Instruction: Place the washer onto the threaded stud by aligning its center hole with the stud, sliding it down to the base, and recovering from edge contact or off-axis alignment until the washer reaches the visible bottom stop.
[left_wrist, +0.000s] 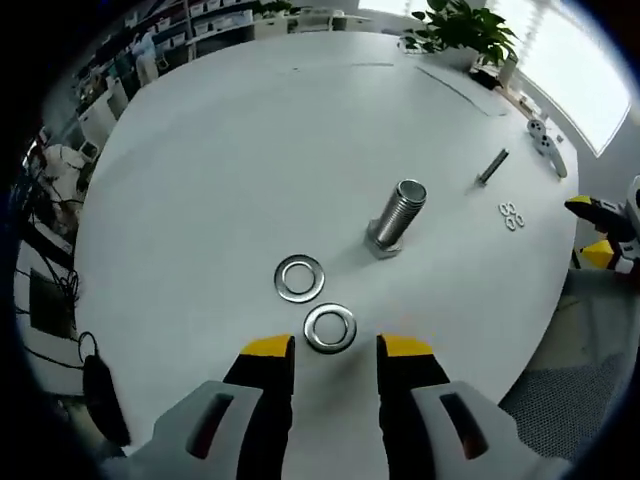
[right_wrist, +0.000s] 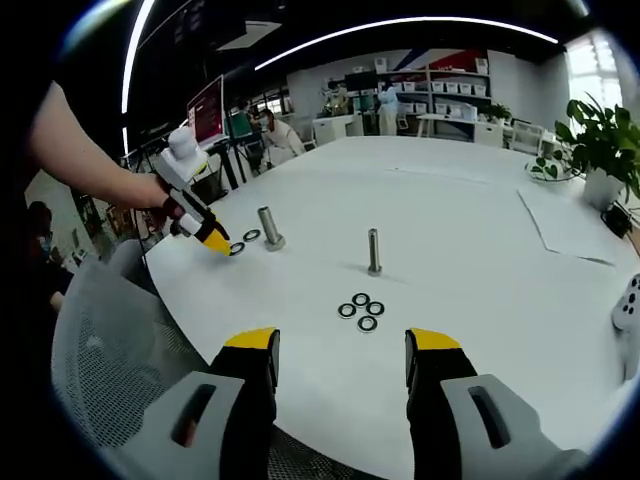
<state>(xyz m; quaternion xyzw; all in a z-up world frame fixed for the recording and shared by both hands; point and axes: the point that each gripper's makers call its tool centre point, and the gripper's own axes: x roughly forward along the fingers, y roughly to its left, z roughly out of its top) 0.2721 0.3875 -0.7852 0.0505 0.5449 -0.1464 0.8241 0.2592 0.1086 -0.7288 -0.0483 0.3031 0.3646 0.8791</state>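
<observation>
A thick threaded stud (left_wrist: 398, 215) stands upright on the white table (left_wrist: 220, 170), head down. Two large steel washers lie flat in front of it, one (left_wrist: 299, 278) further out and one (left_wrist: 329, 328) right at the tips of my left gripper (left_wrist: 336, 347), which is open just above the table with nothing held. In the right gripper view the same stud (right_wrist: 268, 228) and washers (right_wrist: 251, 236) sit at the far left, beside the left gripper (right_wrist: 213, 240) held by a hand. My right gripper (right_wrist: 341, 340) is open and empty near the table edge.
A thinner stud (right_wrist: 373, 251) stands mid-table with three small washers (right_wrist: 360, 310) in front of it. A potted plant (right_wrist: 600, 140), a sheet of paper (right_wrist: 565, 225) and a white controller (right_wrist: 630, 300) lie to the right. A mesh chair (right_wrist: 110, 350) stands by the table edge.
</observation>
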